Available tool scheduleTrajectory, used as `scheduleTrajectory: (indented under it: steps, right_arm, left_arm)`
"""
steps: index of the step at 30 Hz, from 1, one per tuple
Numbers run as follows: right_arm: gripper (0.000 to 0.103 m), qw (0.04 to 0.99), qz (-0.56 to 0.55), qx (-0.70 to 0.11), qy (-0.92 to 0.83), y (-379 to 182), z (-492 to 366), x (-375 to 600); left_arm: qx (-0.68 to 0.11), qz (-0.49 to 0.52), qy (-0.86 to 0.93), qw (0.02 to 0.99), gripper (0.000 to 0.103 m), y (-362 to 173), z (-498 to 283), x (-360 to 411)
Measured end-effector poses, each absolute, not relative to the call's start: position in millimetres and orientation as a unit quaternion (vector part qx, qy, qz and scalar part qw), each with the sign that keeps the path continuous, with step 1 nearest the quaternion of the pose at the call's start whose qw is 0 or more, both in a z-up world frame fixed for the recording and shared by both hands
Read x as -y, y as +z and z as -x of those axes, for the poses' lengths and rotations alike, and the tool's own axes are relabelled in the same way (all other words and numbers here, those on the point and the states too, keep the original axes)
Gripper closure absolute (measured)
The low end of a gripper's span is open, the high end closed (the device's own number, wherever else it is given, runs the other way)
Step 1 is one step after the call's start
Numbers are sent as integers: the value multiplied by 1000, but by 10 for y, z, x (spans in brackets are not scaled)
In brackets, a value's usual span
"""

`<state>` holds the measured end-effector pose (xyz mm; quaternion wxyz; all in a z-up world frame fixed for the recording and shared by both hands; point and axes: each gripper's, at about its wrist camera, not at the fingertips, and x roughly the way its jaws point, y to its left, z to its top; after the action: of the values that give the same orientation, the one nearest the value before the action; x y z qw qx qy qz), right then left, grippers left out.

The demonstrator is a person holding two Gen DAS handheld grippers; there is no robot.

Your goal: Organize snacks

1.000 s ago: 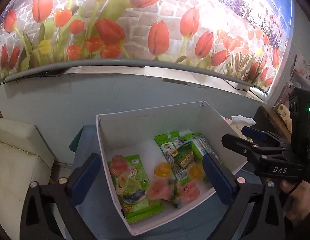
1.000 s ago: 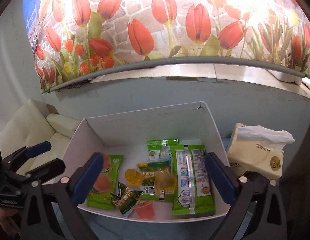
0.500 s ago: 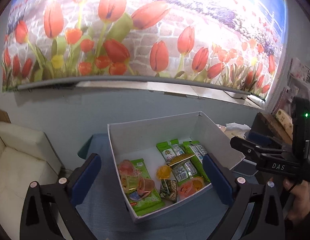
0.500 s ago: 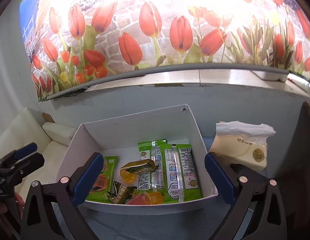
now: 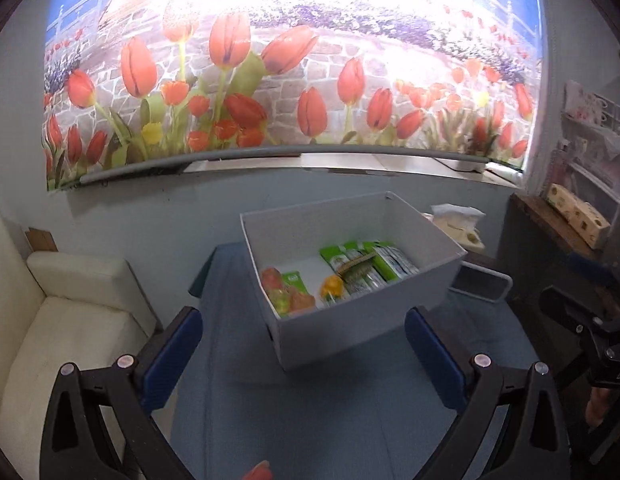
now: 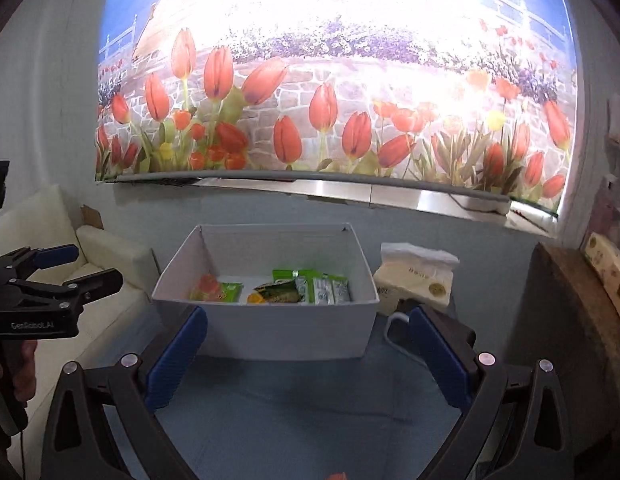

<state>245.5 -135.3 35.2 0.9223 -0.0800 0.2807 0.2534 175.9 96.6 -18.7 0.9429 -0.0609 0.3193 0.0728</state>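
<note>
Risking a nudge of the light box [image 6: 266, 332] off the surface [image 5: 330, 420] edge, with snacks [image 6: 306, 290] lying inside and one orange piece [image 5: 257, 473] near, both tongs [image 5: 306, 354] [image 6: 308, 354] wide, empty.

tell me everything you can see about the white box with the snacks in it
The white box is an open-topped rectangular bin with thin, smooth walls, cardboard or plastic by the look. It sits upright on a blue cloth-covered surface, below the tulip mural. Inside lie green snack packets, orange and pink jelly cups and a yellow one. A tissue pack stands just to its right. Both grippers are open, apart from it.
</note>
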Motion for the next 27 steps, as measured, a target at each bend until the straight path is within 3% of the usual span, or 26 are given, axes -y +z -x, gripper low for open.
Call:
scheduleTrajectory:
  steps: [4,12,27]
  right_arm:
    - [0,894,5,-330,303,190,-2186,1677]
    - [0,938,123,-253,204,376,-1404,1903]
    - [0,932,98,-251,242,471,-785,1795]
  left_arm:
    - [-345,93,62,932,0,-273,-1385,-809]
    - [-335,73,58,938,0,-197,-642,-482]
    - [-319,77,54,943,0,62,-127,-434]
